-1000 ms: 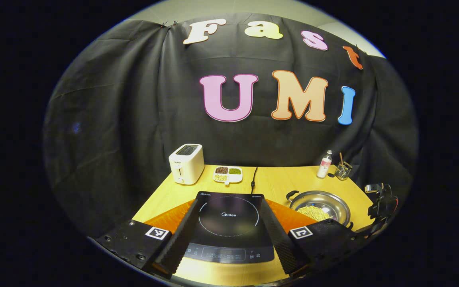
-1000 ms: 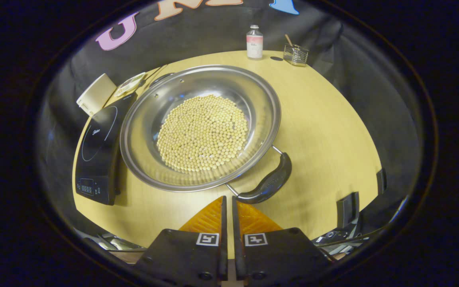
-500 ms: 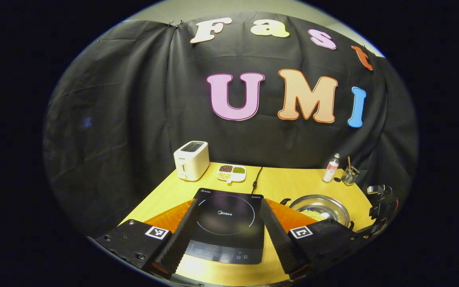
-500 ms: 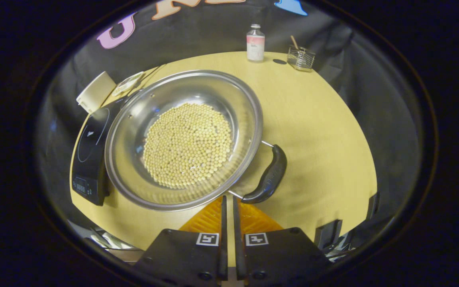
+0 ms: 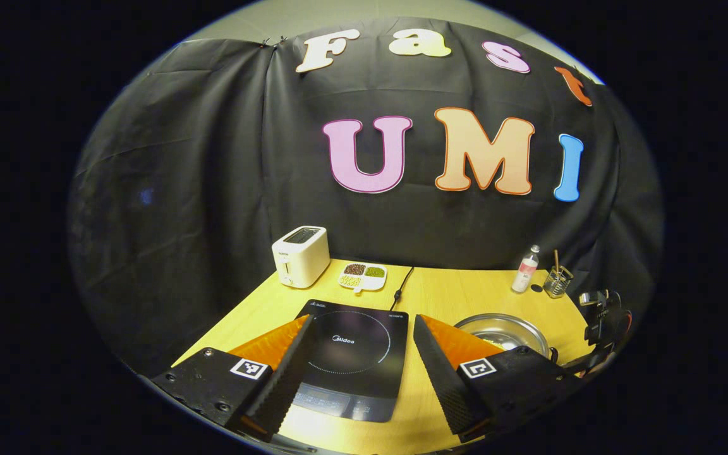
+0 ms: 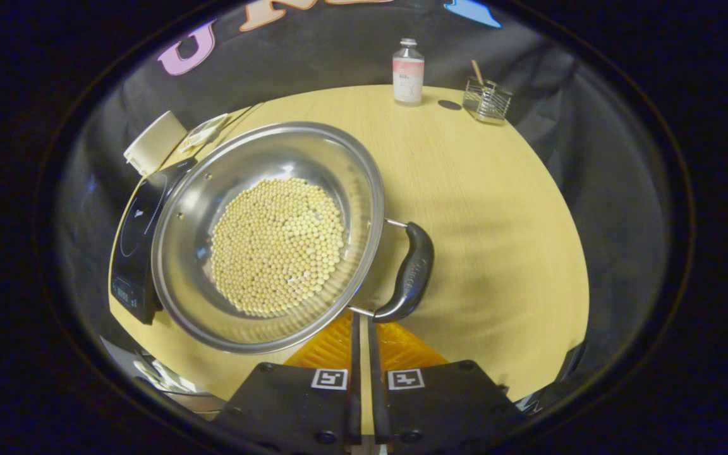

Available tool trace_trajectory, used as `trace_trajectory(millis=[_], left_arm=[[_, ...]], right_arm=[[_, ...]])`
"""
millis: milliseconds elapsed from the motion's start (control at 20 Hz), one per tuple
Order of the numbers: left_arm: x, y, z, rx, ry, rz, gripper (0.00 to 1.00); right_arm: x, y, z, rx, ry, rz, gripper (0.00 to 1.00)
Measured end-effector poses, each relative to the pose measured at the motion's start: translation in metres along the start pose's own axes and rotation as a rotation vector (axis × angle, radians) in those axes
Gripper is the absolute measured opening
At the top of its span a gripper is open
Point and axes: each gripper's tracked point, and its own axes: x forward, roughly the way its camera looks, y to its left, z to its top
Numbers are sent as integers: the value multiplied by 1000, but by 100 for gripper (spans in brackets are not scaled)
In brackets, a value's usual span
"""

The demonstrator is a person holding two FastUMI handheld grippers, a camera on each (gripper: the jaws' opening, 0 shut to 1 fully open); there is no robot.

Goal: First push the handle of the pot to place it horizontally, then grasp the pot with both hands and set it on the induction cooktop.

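Note:
A steel pot point(image 6: 364, 208) holding yellow beans point(image 6: 279, 243) sits on the wooden table. Its black side handle point(image 6: 409, 273) points to the right in the right gripper view. My right gripper point(image 6: 361, 319) is shut, its fingertips touching the near end of that handle. The black induction cooktop point(image 6: 129, 243) lies just left of the pot. In the left gripper view the cooktop point(image 5: 348, 351) lies ahead between the wide-open fingers of my left gripper point(image 5: 359, 370), held above the table's front. The pot point(image 5: 503, 330) is at the right there, partly hidden behind the right finger.
A white toaster point(image 5: 301, 256) and a divided dish of beans point(image 5: 363, 276) stand at the back left. A small bottle point(image 6: 407, 63) and a wire holder point(image 6: 487, 100) stand at the back right. A cord point(image 5: 402, 284) runs back from the cooktop.
The pot has turned anticlockwise under the shut right gripper's push, its handle swinging from near-right to the right side. The left gripper has drawn back, still open.

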Motion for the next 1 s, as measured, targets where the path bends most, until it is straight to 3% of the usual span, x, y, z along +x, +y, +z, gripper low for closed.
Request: trace_trajectory(millis=[450,800,1000], left_arm=[[4,-23,0,3,9,39,95],[5,-35,-3,16,23,39,95],[9,-44,-13,8,46,8,95]], right_arm=[[18,-21,36,-43,-17,30,7],[20,-19,23,-117,3,43,7],[16,-21,13,-97,13,52,7]])
